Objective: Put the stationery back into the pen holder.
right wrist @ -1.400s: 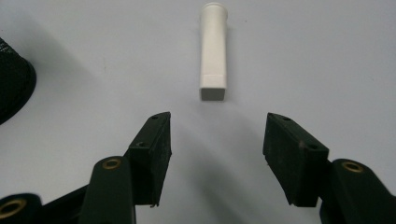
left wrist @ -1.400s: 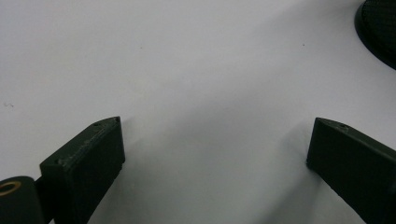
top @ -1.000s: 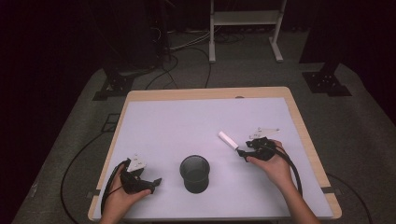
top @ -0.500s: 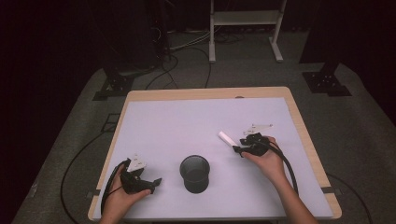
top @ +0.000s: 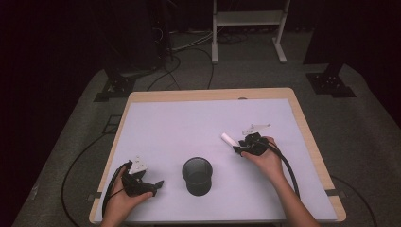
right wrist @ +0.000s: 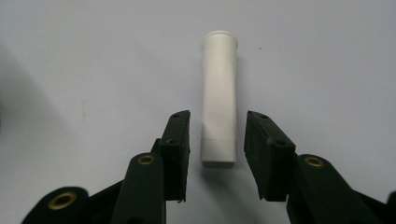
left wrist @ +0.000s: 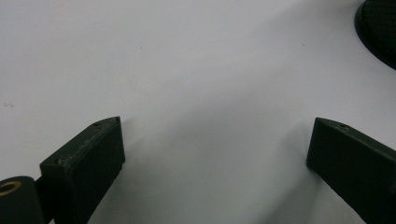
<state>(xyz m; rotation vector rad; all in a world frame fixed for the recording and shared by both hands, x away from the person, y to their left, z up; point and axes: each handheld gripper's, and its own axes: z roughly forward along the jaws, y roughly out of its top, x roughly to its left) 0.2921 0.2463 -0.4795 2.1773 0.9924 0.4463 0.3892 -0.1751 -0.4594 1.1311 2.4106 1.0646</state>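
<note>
The tube (right wrist: 218, 98), white and flat at one end, lies on the white table (top: 189, 123) right of centre, its near end between the 2 jaws of the right gripper (right wrist: 217, 156). Those jaws have just been closing and now stand narrow, with a thin gap of table showing on each side of the tube, so the pads do not yet press it. In the high view the right gripper (top: 240, 149) sits at the tube's (top: 230, 139) near right end, held by the right hand (top: 265, 158), with its cable (top: 286, 168) trailing back toward the near edge.

A black mesh cup (top: 197, 176) stands upright near the middle of the near edge, well apart from the tube and to its near left.

The left gripper (top: 153, 185) rests low at the near left corner in the left hand (top: 124, 196), pointing right toward the cup. In its own view the left gripper (left wrist: 215, 144) has its 2 jaws spread wide with bare table between them, and the cup's rim (left wrist: 378, 32) shows at the far right corner.
</note>
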